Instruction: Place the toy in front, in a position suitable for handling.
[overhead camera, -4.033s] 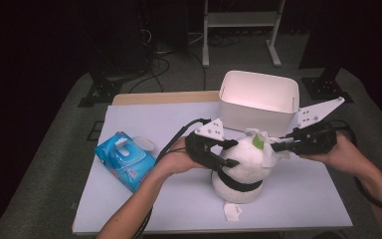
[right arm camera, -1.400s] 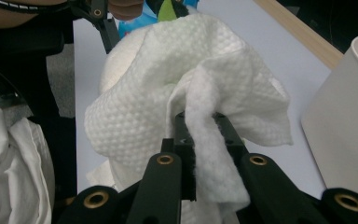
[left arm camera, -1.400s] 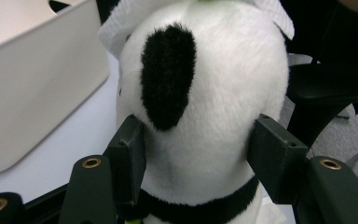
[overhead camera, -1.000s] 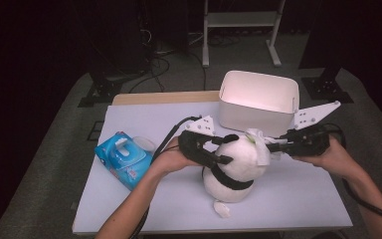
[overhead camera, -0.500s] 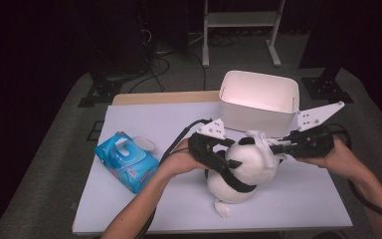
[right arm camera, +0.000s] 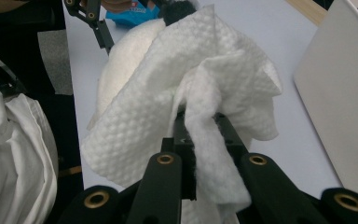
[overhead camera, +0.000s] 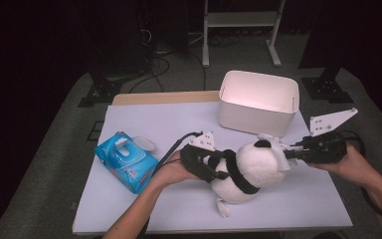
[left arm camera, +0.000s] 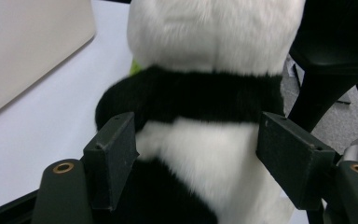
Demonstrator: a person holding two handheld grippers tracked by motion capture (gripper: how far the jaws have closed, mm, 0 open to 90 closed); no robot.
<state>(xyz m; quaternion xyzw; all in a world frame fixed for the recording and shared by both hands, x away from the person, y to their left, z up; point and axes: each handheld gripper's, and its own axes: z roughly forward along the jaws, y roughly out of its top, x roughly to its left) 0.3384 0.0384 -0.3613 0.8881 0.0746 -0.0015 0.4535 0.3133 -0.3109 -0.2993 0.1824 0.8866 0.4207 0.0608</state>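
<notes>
Lying tilted, the plush panda (overhead camera: 251,169) — white, black-banded — looks fluffy.

The panda toy (left arm camera: 205,93) is cut off by the left gripper view's edges, its face hidden.

We look down on a pale lavender-white table (overhead camera: 144,119), lit bright while the room around it sinks into darkness. A light wooden board (overhead camera: 164,97) runs along its far edge. Grey carpeted floor (overhead camera: 54,149) spreads on every side. Beyond, we catch a white metal stand (overhead camera: 241,20), black cables (overhead camera: 154,64) snaking over the floor, and dark stand bases (overhead camera: 97,94) at left and right.
</notes>
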